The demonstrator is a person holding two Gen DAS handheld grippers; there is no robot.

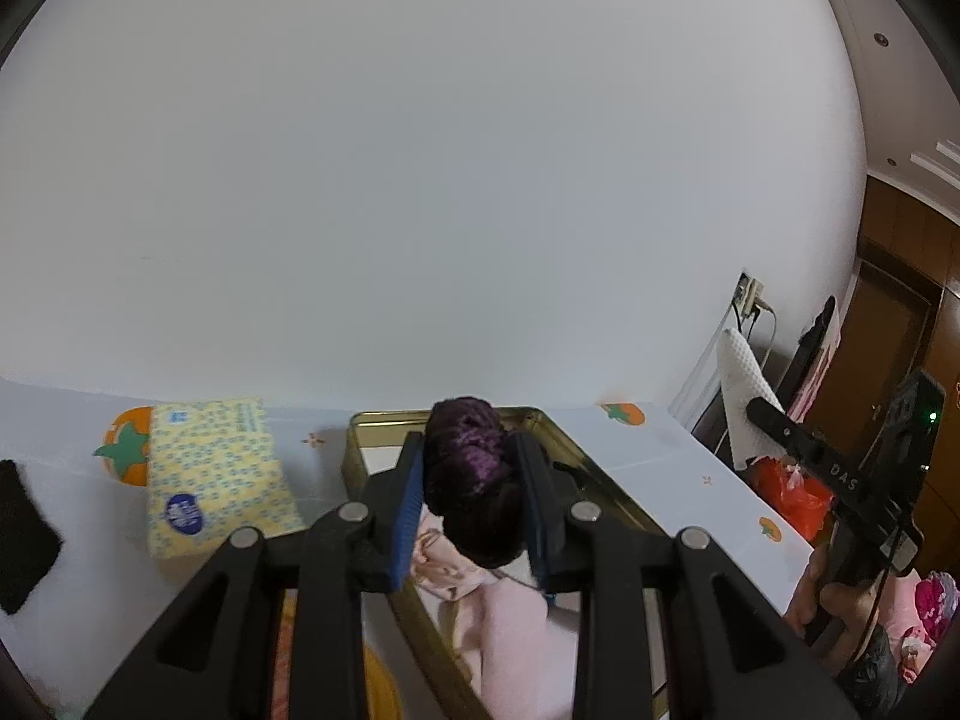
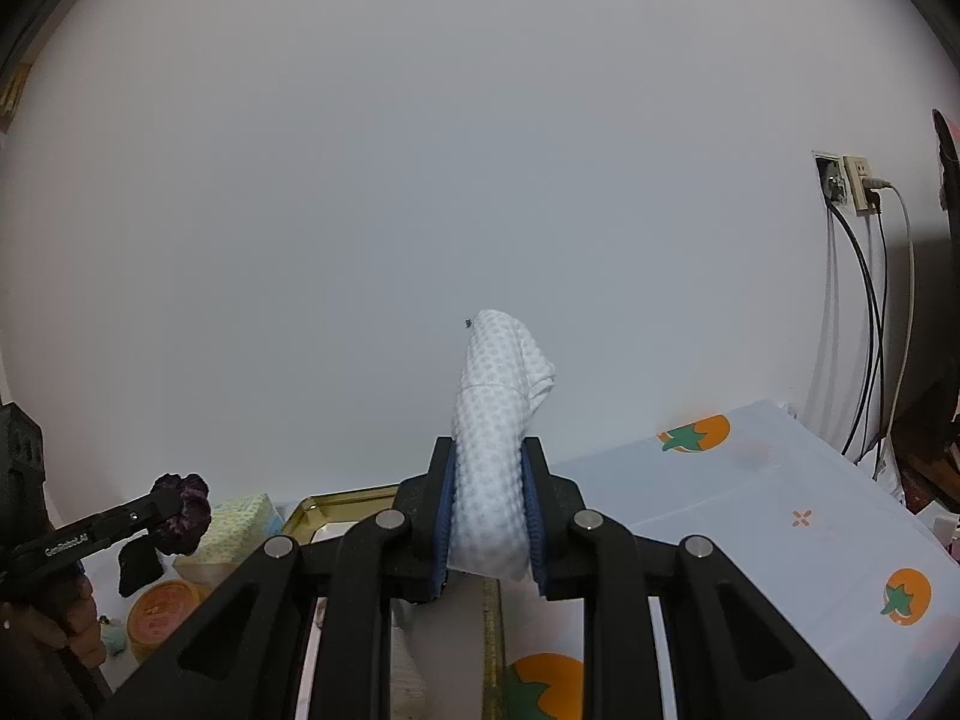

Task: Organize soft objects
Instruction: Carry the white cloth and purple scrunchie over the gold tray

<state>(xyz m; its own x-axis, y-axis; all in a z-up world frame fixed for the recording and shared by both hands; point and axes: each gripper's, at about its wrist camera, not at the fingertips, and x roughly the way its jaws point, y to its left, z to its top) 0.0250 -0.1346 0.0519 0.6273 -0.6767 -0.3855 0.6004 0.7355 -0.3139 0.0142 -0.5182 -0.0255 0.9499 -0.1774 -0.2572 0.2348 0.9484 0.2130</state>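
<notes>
My left gripper point(image 1: 471, 468) is shut on a dark purple scrunchie point(image 1: 465, 468) and holds it above a gold metal tin point(image 1: 360, 426) with a pink cloth point(image 1: 510, 618) inside. My right gripper point(image 2: 489, 510) is shut on a white waffle-textured cloth point(image 2: 495, 438) and holds it upright above the tin's right rim point(image 2: 493, 630). The right gripper with its cloth point(image 1: 744, 390) shows at the right of the left wrist view. The left gripper with the scrunchie point(image 2: 183, 510) shows at the left of the right wrist view.
A yellow tissue pack point(image 1: 216, 474) lies left of the tin on a white tablecloth point(image 2: 750, 516) with orange persimmon prints. A black cloth point(image 1: 24, 546) lies at the far left. An orange round tin point(image 2: 162, 606) sits near the front left. A white wall stands behind.
</notes>
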